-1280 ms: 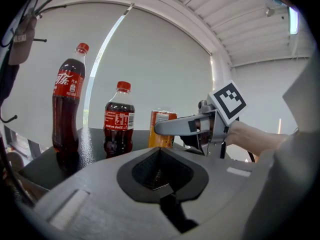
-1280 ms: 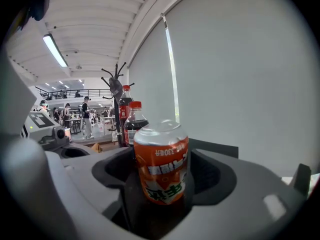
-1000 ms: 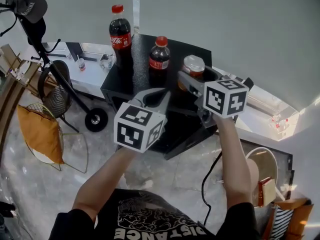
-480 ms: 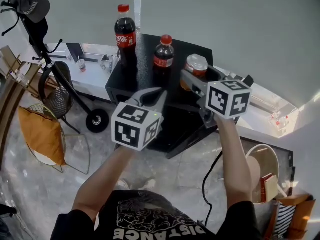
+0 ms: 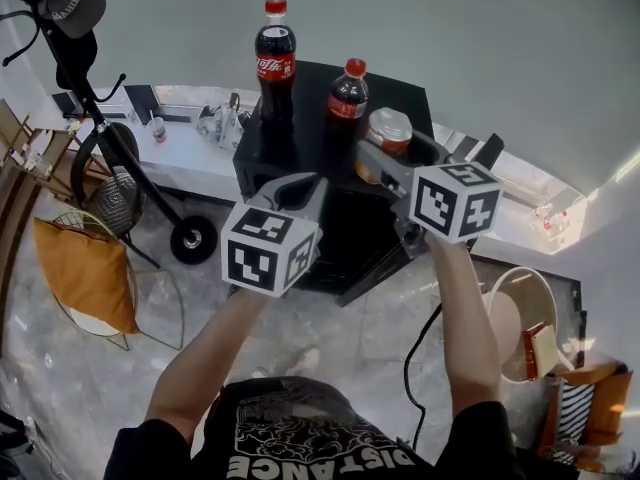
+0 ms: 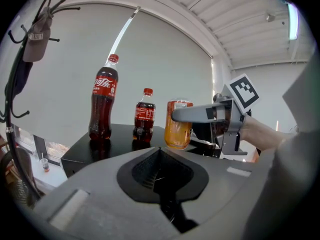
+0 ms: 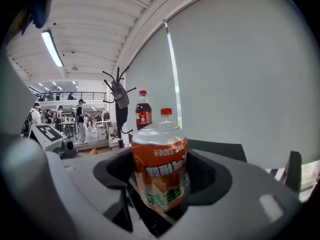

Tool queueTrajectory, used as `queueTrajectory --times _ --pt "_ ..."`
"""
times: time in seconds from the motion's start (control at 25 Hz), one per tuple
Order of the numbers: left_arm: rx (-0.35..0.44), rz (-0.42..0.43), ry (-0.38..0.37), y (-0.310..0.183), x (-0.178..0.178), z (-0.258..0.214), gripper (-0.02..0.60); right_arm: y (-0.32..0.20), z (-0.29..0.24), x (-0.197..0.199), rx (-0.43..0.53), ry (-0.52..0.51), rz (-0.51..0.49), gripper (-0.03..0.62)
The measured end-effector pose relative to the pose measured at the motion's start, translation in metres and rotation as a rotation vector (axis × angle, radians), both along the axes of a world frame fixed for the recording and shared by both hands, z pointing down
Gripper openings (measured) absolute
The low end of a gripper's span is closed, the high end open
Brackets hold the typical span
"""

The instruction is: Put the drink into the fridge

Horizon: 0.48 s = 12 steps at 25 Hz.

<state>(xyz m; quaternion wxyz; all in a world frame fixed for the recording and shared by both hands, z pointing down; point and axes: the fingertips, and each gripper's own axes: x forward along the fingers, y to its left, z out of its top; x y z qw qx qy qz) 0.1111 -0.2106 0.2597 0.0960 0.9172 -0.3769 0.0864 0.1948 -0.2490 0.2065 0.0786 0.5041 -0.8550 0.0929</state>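
Observation:
An orange drink can (image 5: 385,138) is clamped between the jaws of my right gripper (image 5: 378,158), just above the right part of the black fridge's top (image 5: 305,143). In the right gripper view the can (image 7: 160,171) fills the gap of the right gripper (image 7: 161,189), and its print reads upside down. My left gripper (image 5: 300,190) is shut and empty, in front of the fridge to the left of the can. A tall cola bottle (image 5: 275,63) and a small cola bottle (image 5: 347,96) stand on the fridge top. The left gripper view shows the can (image 6: 178,126) and both bottles beyond the left gripper (image 6: 160,156).
A coat stand with a cap (image 5: 60,13) rises at the left, above a wire chair with an orange cushion (image 5: 85,273). A white ledge (image 5: 185,158) runs behind the fridge. A black cable (image 5: 412,368) and a round bin (image 5: 520,318) lie at the right.
The head view has shifted, so the fridge and bottles now sit higher and further right. Both grippers keep nearly the same places, the can still held in the right one.

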Motion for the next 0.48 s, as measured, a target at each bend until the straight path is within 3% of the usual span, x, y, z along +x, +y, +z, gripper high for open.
queueTrajectory --times 0.48 --pt "0.001 0.04 0.018 0.033 -0.077 0.016 0.003 0.056 0.005 -0.099 0.061 -0.01 0.005 0.324"
